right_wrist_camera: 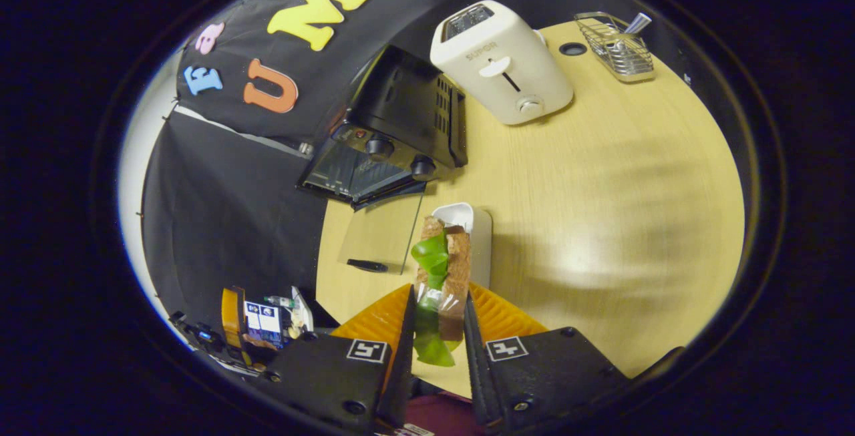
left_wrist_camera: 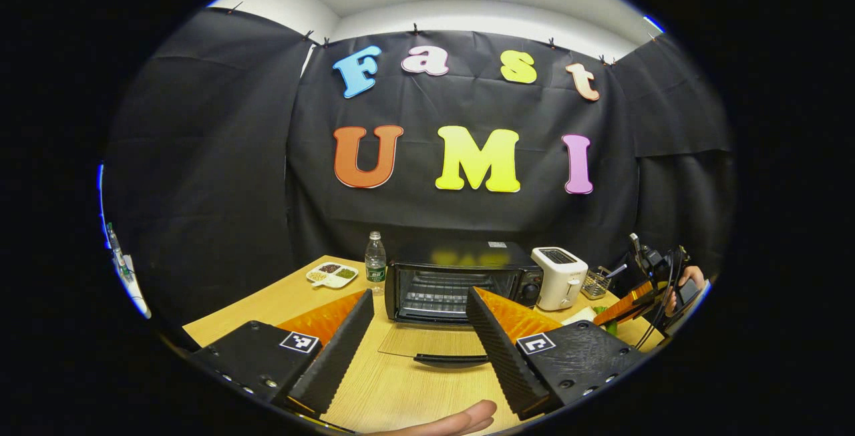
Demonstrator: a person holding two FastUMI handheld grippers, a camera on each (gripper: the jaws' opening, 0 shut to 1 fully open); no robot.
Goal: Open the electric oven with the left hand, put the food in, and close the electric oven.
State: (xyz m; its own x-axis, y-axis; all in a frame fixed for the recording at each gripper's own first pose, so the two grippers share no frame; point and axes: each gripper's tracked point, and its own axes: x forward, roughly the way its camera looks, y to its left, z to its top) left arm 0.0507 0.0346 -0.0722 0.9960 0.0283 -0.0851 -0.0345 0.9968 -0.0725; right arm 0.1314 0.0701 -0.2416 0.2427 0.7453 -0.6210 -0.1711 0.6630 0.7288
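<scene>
On the wooden table I see the oven with its door down; my right gripper clamps the sandwich, my left gripper gapes empty.

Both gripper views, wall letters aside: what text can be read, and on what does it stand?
"SUPOR": printed on the toaster front, in the right gripper view.
Bottle label: too small to read.
Small plate on top of the oven: too small to read.
</scene>
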